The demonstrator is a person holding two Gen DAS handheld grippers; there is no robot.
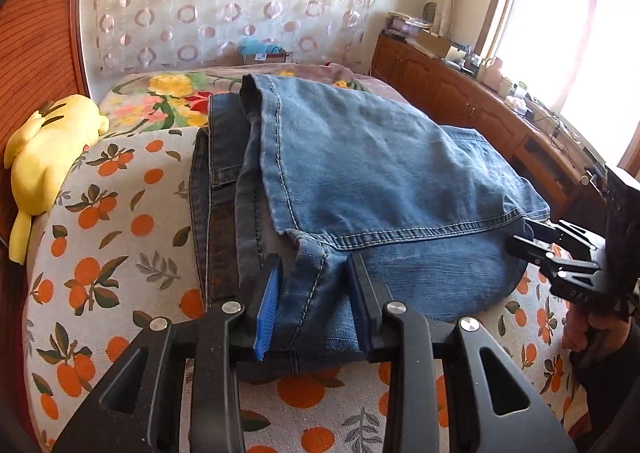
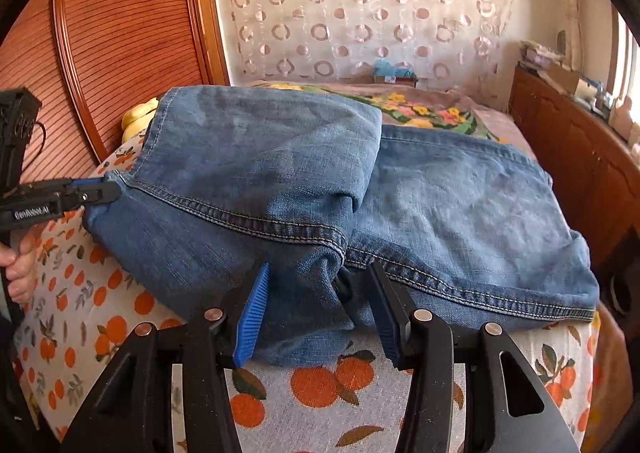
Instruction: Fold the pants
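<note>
On the bed (image 1: 120, 213): the jeans (image 1: 360, 157) lie across the orange-print sheet. They are doubled over, with a leg hem resting up by the darker waist end.
Left tongs (image 1: 314, 305): at the near edge of the jeans and open. The blue pads stand either side of a seamed fold of denim and do not appear to pinch it.
Right tongs (image 2: 316, 317): further along the same near edge, jaws also apart. A bunched roll of denim sits between the pads, with a dark gap showing on one side of it.
Hand (image 2: 18, 265): the person's left hand, wrapped round the grip of its tool, at the edge of the right view.
Step in hand: I'd say one fold is down and both tongs are at its near edge, either letting go or lining up for the next fold.
Next move: it seems to call for closing both sets of tongs on all the layers together. They would then lift evenly and carry the edge over so the corners meet without dragging the lower layer.
Risk: a pinch on the top layer only would probably pull the stack askew.
Containers: a small box (image 1: 266, 55) sits at the far end of the bed with something blue poking out; I cannot tell what it is.
Cabinet (image 1: 460, 93): its top holds boxes and clutter, too small to read.
</note>
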